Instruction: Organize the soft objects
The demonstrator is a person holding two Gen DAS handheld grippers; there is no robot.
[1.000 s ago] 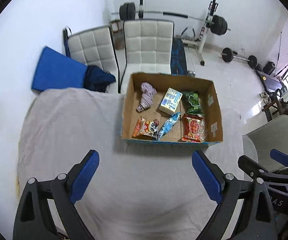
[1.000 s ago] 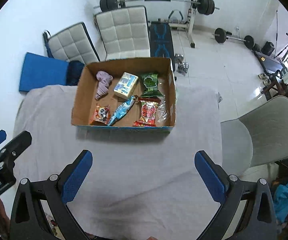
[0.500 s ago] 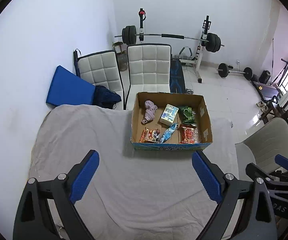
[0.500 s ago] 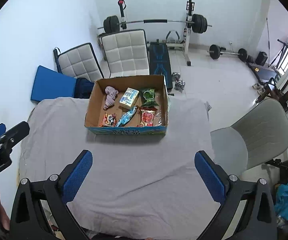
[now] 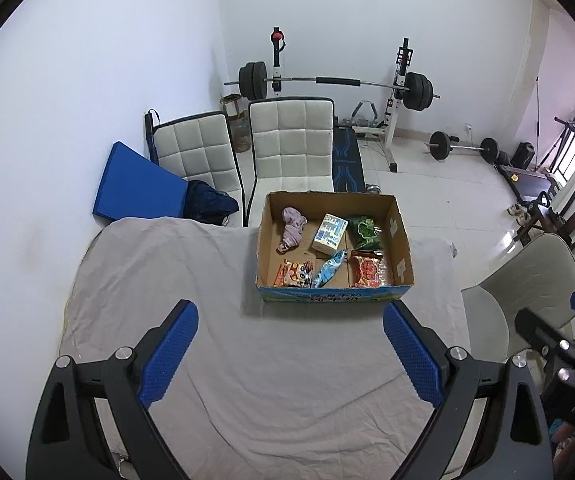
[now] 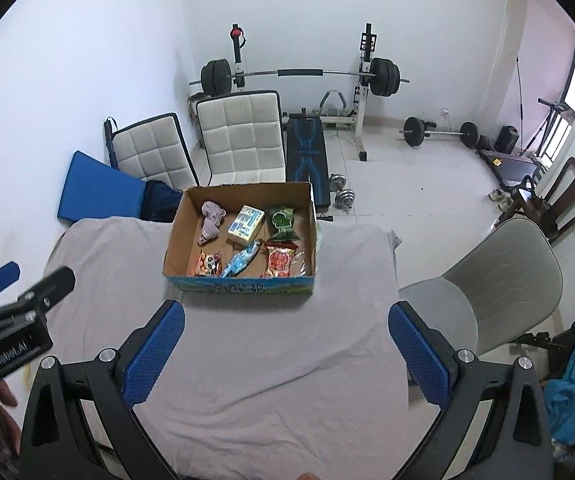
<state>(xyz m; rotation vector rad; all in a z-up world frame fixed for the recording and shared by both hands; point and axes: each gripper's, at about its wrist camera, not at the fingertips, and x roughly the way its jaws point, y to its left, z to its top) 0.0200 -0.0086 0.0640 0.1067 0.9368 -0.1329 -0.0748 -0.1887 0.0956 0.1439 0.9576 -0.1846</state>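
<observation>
Blue ribbed pads line both tools; the left gripper (image 5: 289, 354) and the right gripper (image 6: 285, 354) each have their jaws spread wide with nothing between them, only bare cloth showing in the gap. Both are held high and well back from the work, side by side, tilted down toward the table; from the right wrist view the left tool shows at the left edge, so the two are near each other and level. That raised, empty-handed pose reads to me as standing clear of a job judged done, or as a pause to look it over.

Grey cloth (image 5: 247, 380) covers the table, wrinkled and bare in front; further off sits a cardboard box (image 6: 185, 236), open at the top, near the far edge. Inside lie the soft things, likely gathered there to keep them together: a lilac rag (image 6: 211, 222) at the far left, a pale carton (image 6: 246, 225) beside it, a green packet (image 6: 282, 222) to the right; nearer are an orange packet (image 6: 207, 265), a slim blue packet (image 6: 243, 262) and a red packet (image 6: 280, 262); none is stacked on another, as far as I can tell.

Beyond stand two white padded chairs (image 5: 291, 142), a blue mat (image 5: 137, 192) and a barbell rack (image 5: 335, 82).
</observation>
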